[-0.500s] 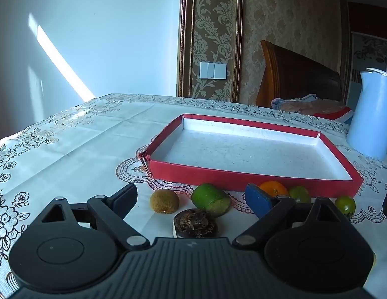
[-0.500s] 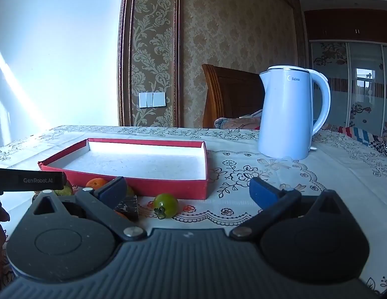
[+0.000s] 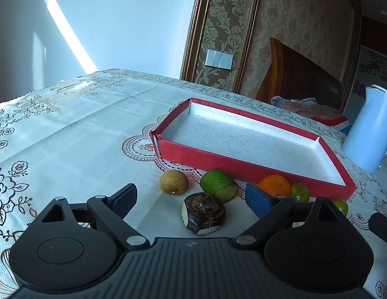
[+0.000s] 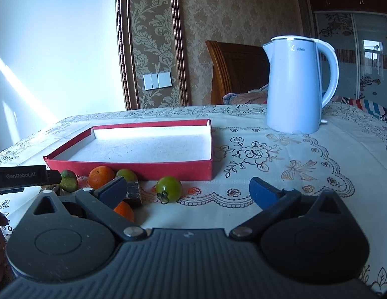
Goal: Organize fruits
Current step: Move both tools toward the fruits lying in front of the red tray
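So I see the red box [image 3: 253,164] holding nothing, fruit lying just before it, with my left tongs [image 3: 191,196] and right tongs [image 4: 188,190] both spread.

My left gripper [image 3: 191,199] is black plastic: a ribbed central body, two rounded housings with triangular cut-outs, and silver pivot screws on the link arms. Its fingers [image 3: 257,199] carry blue pads. My right gripper [image 4: 188,194] is built the same, with blue-padded fingers [image 4: 264,194]. From the right wrist view, white "GenRobot.AI" lettering marks the left unit's black side.
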The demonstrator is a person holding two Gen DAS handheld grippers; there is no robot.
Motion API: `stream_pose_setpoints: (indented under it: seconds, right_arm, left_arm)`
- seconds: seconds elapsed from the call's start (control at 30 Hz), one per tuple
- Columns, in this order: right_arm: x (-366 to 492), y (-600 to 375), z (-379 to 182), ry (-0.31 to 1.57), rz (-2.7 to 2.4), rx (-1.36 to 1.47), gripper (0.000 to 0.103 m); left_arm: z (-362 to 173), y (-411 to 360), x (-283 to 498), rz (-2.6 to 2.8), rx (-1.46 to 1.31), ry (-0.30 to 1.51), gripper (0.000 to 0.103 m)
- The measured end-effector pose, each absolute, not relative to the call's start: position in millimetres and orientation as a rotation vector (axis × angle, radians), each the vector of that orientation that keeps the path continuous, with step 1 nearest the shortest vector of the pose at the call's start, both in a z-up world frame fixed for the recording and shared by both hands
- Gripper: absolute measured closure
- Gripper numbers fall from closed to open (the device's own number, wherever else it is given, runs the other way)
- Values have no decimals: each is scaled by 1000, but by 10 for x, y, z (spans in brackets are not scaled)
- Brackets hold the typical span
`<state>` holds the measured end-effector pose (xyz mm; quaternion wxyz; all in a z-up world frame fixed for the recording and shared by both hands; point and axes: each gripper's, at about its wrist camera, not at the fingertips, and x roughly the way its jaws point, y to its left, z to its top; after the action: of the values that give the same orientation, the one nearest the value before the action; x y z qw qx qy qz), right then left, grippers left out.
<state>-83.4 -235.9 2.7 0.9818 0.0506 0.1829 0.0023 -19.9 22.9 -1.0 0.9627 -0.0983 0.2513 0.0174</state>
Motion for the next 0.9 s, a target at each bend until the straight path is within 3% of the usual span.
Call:
stream_pose_setpoints:
  seconds: [0.2,0.9]
  right_arm:
    - [-901,-2379,20,407,12,106,0]
    - [-924,-2445,4,430,7,69,0]
  left_arm:
    - [20,71,-345,18,-98,429,9]
    - [-20,174,-290,38,-148,471,9]
